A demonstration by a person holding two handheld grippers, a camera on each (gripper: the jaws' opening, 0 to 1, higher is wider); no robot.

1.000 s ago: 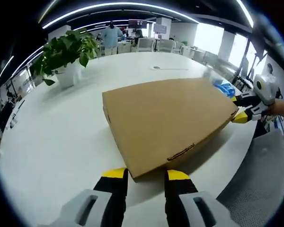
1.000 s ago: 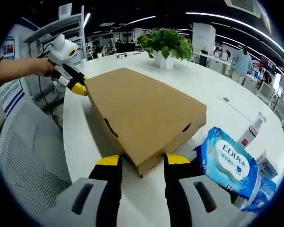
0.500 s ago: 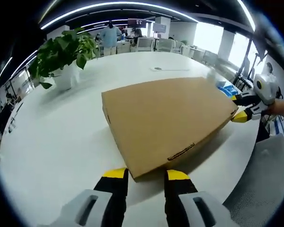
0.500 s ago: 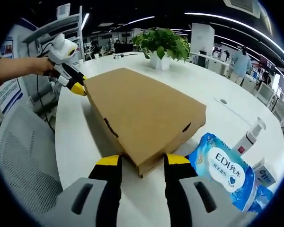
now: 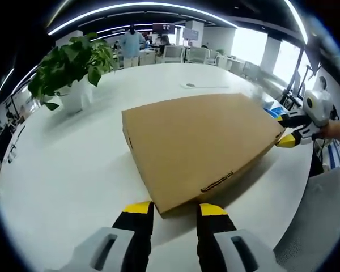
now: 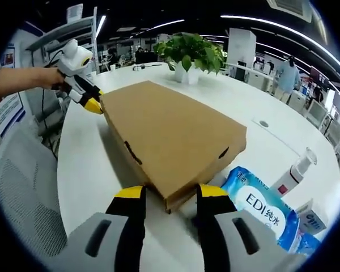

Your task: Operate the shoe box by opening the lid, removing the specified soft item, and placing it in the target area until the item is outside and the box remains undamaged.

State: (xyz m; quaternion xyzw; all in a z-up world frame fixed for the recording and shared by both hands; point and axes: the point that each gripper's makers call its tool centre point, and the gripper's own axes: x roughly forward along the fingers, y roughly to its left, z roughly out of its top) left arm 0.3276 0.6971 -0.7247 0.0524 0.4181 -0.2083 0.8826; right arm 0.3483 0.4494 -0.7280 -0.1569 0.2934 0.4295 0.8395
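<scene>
Jaws of the left gripper (image 5: 173, 211) stand a narrow gap apart, straddling one corner of a closed brown cardboard shoe box (image 5: 201, 141) that lies flat on a white round table (image 5: 73, 170); whether they actually pinch the lid edge cannot be told. At the box's opposite corner, the right gripper (image 6: 171, 195) sits the same way, its yellow-tipped jaws bracketing the cardboard edge, grip equally unclear. Each gripper shows in the other's view, held by a person's hand at the far corner of the box. Beside the right gripper lies a blue pack of wet wipes (image 6: 259, 204), with a small pump bottle (image 6: 294, 170) just beyond it. A potted green plant (image 5: 71, 65) stands farther back on the table. A grey mesh chair (image 6: 22, 192) waits at the table's edge, and office desks fill the background.
</scene>
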